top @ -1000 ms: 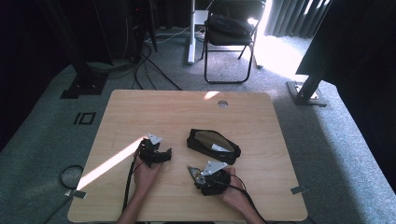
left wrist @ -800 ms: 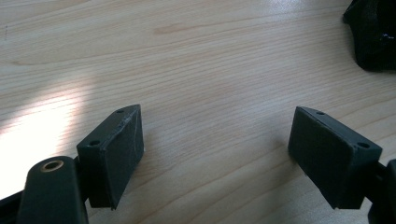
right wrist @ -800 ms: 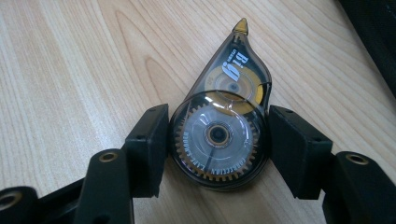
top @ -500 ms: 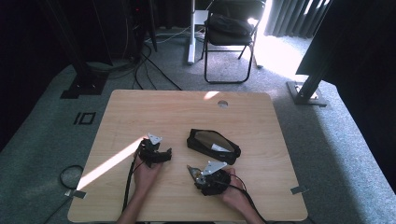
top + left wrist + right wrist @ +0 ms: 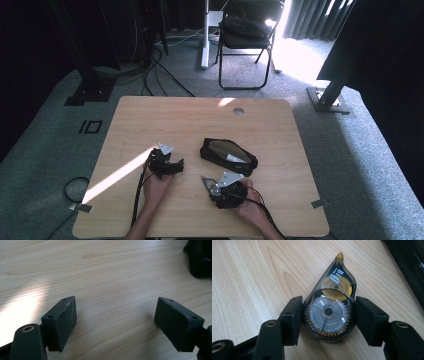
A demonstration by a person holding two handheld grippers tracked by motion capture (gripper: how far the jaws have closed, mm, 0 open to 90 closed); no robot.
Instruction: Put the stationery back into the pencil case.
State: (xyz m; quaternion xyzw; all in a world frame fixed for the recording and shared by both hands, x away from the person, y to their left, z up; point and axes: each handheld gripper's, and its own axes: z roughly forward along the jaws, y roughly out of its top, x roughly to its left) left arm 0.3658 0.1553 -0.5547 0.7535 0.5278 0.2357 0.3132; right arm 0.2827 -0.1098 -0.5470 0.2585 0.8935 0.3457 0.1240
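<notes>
Right gripper view: the right gripper has its jaws set on either side of a correction-tape dispenser, both pads touching the round body at its widest part. The jaws are clenched on the dispenser, which lies flat on the table with its tip pointing away from the hand. In the half-size high views from a second ago the gripper sits in the same spot — no shift of the hand or of the dispenser can be made out. The jaws have closed a little further over that second and then stopped, which reads as the pads settling onto the casing. Judgement: the grasp is made, the lift is not yet begun.

High view: the right gripper is near the front edge of the table, just in front of a black pouch. The pouch stands open, a pale lining showing. The left gripper rests to the pouch's left, a short way off it.

Left gripper view: the jaws of the left gripper stand wide apart over bare wood — released, holding nothing. A corner of the pouch shows at the upper right.

Likely next step: raise the dispenser and carry it to the pouch. The casing is smooth and rounded, so a light grip may let it slip or turn.
</notes>
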